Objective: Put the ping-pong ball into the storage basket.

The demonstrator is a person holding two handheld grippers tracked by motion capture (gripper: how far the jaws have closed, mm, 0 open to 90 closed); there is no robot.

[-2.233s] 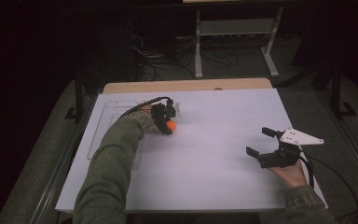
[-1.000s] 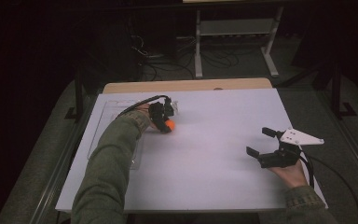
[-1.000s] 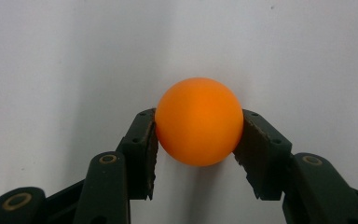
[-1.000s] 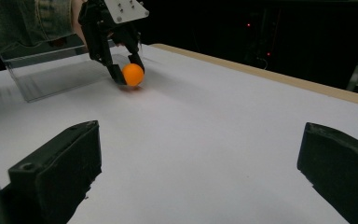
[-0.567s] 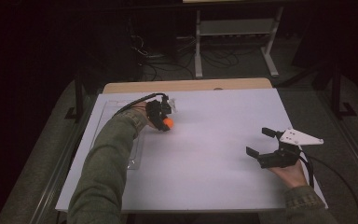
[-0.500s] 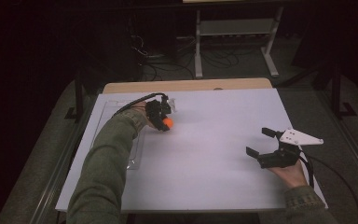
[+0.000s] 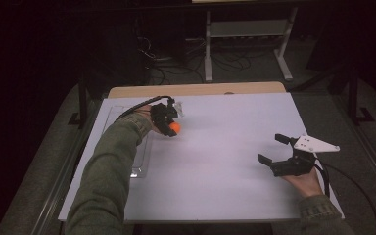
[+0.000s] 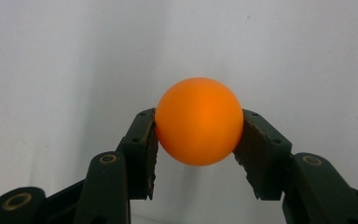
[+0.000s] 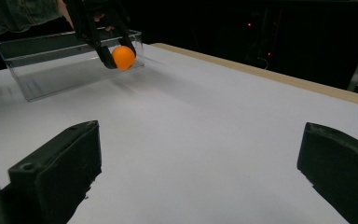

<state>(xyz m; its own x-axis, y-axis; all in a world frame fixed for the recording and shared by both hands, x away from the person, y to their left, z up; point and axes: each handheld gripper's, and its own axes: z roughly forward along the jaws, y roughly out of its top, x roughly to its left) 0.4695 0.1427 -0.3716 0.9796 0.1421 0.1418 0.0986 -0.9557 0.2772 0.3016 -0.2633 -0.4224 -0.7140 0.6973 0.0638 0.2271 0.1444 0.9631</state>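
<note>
Here the left gripper [image 8: 198, 140] is clamping the orange ball [image 8: 198, 120] beside the clear tray [image 9: 51, 65], while the right gripper [image 9: 200, 172] is resting with jaws spread wide

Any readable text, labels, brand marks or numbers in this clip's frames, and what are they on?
None can be read.
The orange ball held in the left gripper shows a plain surface, with no print.
The clear tray, the white table sheet and the right gripper with its grey plate carry no legible marks.
</note>
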